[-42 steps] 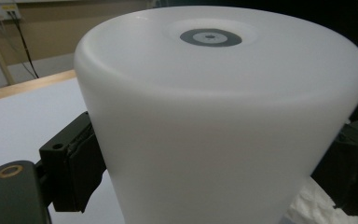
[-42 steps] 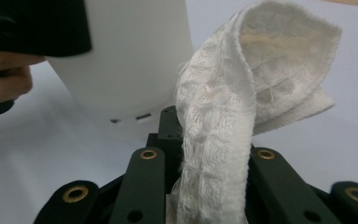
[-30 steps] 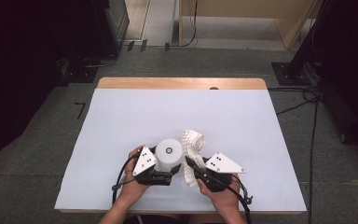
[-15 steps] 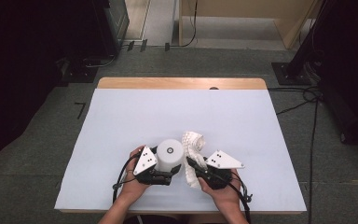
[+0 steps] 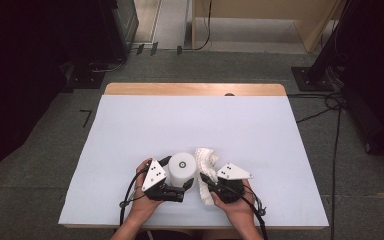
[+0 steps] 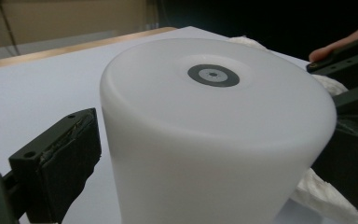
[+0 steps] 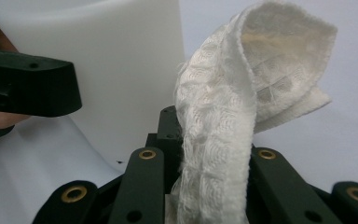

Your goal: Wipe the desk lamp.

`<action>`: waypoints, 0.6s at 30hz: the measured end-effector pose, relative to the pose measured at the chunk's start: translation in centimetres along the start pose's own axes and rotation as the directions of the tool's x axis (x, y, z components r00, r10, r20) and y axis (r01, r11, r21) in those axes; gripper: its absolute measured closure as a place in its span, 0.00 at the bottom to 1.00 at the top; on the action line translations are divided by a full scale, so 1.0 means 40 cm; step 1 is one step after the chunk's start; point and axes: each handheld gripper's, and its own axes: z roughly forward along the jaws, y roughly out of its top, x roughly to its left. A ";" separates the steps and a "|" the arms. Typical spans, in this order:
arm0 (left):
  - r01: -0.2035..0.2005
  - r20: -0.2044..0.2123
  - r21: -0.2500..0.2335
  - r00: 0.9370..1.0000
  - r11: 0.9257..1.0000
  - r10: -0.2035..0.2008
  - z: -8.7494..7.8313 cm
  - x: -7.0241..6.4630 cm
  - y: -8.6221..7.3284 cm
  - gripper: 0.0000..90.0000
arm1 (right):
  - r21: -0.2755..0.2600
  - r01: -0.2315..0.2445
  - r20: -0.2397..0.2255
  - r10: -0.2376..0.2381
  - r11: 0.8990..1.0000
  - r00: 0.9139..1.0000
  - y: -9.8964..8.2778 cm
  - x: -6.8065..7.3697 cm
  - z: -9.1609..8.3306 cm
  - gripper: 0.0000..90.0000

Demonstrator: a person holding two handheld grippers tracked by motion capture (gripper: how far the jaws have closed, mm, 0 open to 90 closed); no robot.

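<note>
A white cylinder with a grey ring mark on its top stands upright near the table's front edge. My left gripper is shut on it, one pad against its side. The cylinder looms close in the left gripper view. Right beside it, my right gripper is shut on a white textured cloth. The cloth rises from between the jaws, folds over at the top, and lies against the cylinder. The right gripper has its pads hidden by the cloth.
The white table surface stretches bare ahead, with a wooden strip at its far edge. Grey floor, cables and dark stands surround the table. The left gripper's jaw crosses the right gripper view.
My right gripper has sunk a little and edged toward the cylinder with the cloth in it. The left gripper and the cylinder have stayed put.
</note>
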 end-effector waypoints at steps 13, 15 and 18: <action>-0.008 -0.051 0.015 0.999 1.000 0.008 0.008 -0.014 0.005 0.10 | 0.022 -0.022 -0.029 0.022 1.000 0.999 -0.006 0.002 0.009 0.83; -0.024 -0.008 0.015 1.000 1.000 0.024 0.003 -0.005 0.006 0.10 | -0.010 -0.017 -0.037 0.016 1.000 0.999 0.012 0.006 -0.006 0.84; -0.033 0.018 0.009 0.999 0.999 0.033 -0.001 -0.006 0.009 0.10 | -0.087 -0.002 -0.041 -0.001 0.996 0.999 0.049 0.019 -0.049 0.84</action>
